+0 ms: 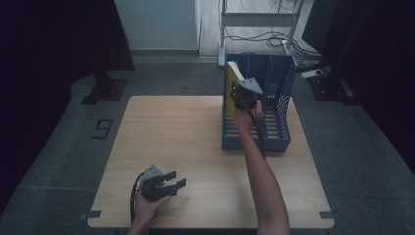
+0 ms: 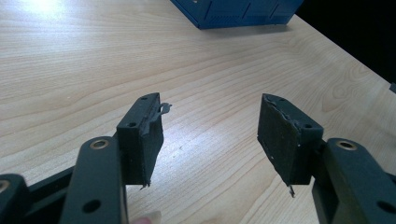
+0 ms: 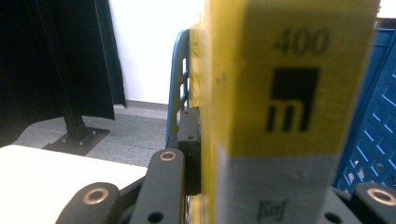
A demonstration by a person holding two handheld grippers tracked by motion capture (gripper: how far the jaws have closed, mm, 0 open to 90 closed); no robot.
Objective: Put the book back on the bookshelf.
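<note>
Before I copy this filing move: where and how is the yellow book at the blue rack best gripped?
Probably by its spine edge, from the person's side, as the right gripper does: jaws clamp the two covers of the yellow book, which stands upright at the left end of the blue rack. The flat covers suit the pads, and the narrow spine fits between them.

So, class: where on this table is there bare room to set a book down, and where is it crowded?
The table is bare wood left of the blue rack, from its far edge down to the left tool. The near right corner is free too. The rack is crowded: the right tool holds a yellow book there.
</note>
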